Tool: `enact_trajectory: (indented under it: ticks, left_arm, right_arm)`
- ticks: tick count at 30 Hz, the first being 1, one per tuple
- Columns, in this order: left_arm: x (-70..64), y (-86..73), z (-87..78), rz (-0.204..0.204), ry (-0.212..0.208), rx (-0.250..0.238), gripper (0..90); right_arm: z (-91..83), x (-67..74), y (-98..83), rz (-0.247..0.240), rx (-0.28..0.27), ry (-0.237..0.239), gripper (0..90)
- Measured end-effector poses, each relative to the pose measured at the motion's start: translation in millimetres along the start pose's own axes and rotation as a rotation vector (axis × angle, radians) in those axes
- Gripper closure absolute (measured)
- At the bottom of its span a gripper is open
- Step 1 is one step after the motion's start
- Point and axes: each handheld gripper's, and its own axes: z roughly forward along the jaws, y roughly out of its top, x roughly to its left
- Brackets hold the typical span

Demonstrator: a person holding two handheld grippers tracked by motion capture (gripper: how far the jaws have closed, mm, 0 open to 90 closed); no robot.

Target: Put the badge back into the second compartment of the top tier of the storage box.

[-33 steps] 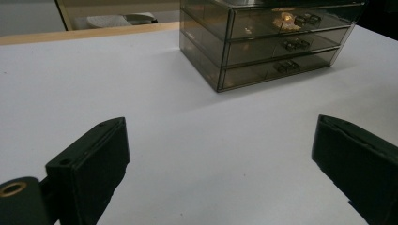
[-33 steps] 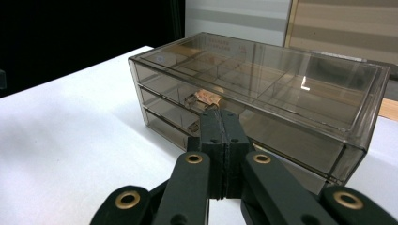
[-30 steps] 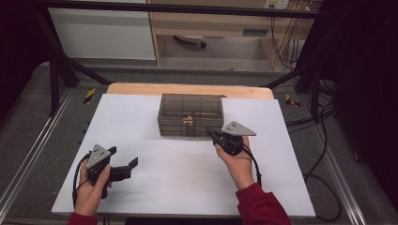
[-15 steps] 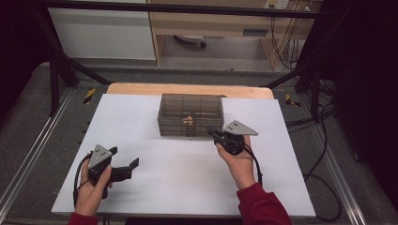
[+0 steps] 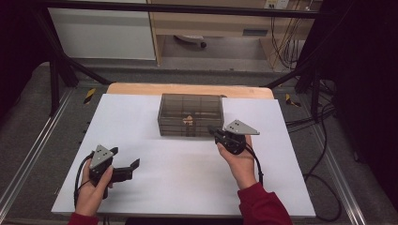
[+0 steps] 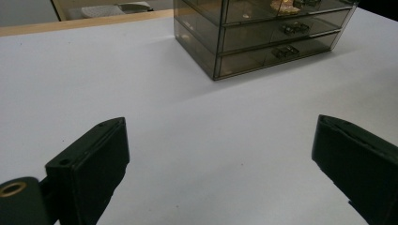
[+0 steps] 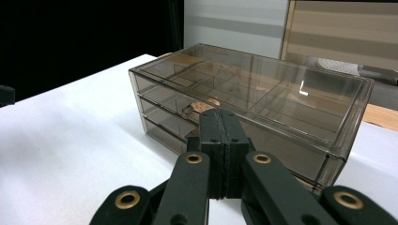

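Drawer box (image 5: 190, 114): smoky clear plastic, three drawers stacked, sits at the far middle of the white table (image 5: 155, 187). Something small and tan lies inside an upper drawer; cannot tell what it is.

Step in hand, as I judge it: bring my right gripper (image 5: 215, 131) onto a drawer front at the box's near right corner and get that drawer open. To do it well: line the tips up level with one drawer's small pull, not the seam between two drawers. Part the jaws before contact, then close on the pull and draw straight back toward me, low and slow. The box looks light and may slide on the smooth table, so the left gripper (image 5: 130, 166) should come over and brace it.

Right gripper: jaws clenched flat together, nothing between them, tips just short of the drawer fronts; in the right gripper view (image 7: 220, 140) I cannot tell whether they touch.

Left gripper: jaws spread wide, empty, near the table's front left, well apart from the box.
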Motion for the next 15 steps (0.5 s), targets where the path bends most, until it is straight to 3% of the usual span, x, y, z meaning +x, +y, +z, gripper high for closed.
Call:
enact_trajectory:
  ticks: [15]
  left_arm:
    - [-1.2,-0.2,1.1,-0.001,-0.008,0.005,4.7]
  right_arm:
    - [-1.9,-1.6,1.7,0.003,-0.006,-0.005,90.0]
